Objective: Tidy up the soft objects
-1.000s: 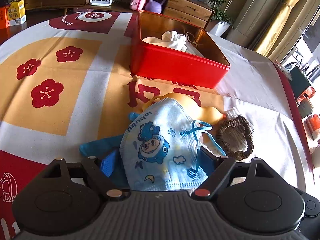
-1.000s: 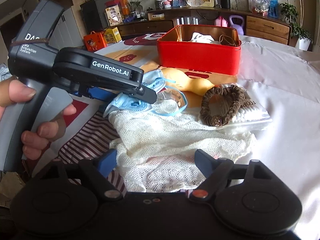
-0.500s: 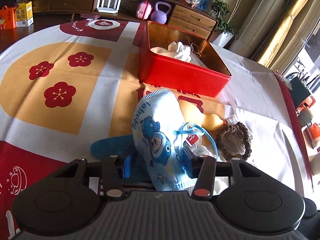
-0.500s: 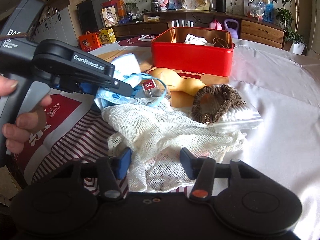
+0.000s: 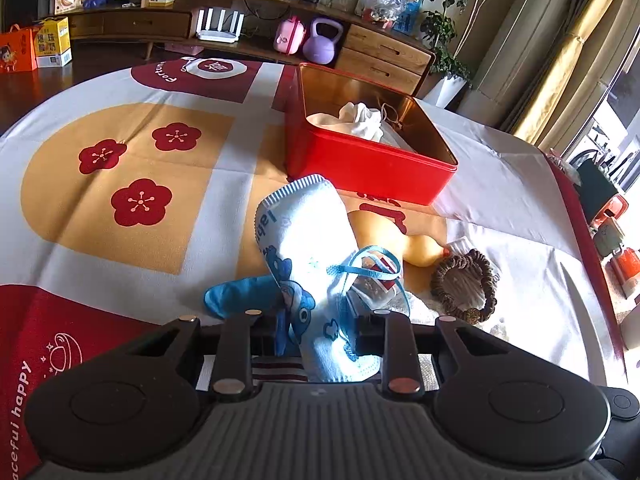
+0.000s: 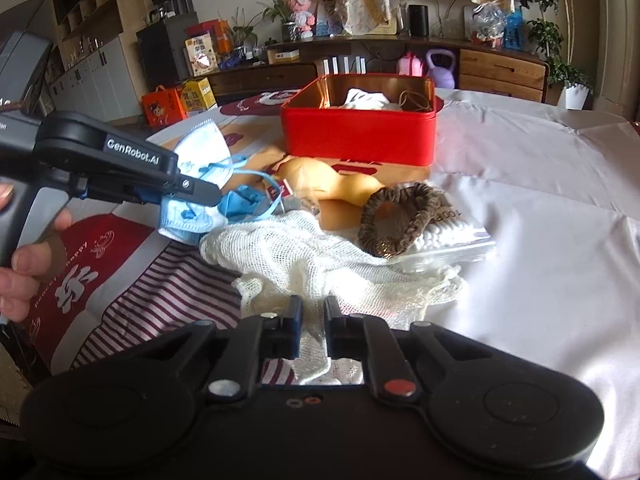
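Observation:
My left gripper [image 5: 320, 332] is shut on a light blue child's face mask [image 5: 308, 248] with a cartoon print and holds it lifted off the table; it also shows in the right wrist view [image 6: 200, 160]. My right gripper [image 6: 312, 328] is shut on a cream mesh cloth [image 6: 320, 256] lying on the table. A red tin box [image 5: 372, 160] stands ahead, open, with white cloth [image 5: 360, 120] inside. A brown scrunchie [image 6: 400, 216] rests on a pack of cotton swabs [image 6: 452, 236]. A blue cloth [image 5: 236, 296] lies under the mask.
A tan soft toy [image 5: 384, 232] lies between the box and the scrunchie. A striped cloth [image 6: 160, 280] lies at the near left. A wooden sideboard [image 5: 380, 48] with a purple kettlebell [image 5: 324, 40] stands beyond the table. White tablecloth [image 6: 540, 200] stretches to the right.
My left gripper closed on the mask and lifted it. My right gripper closed on the mesh cloth's near edge.

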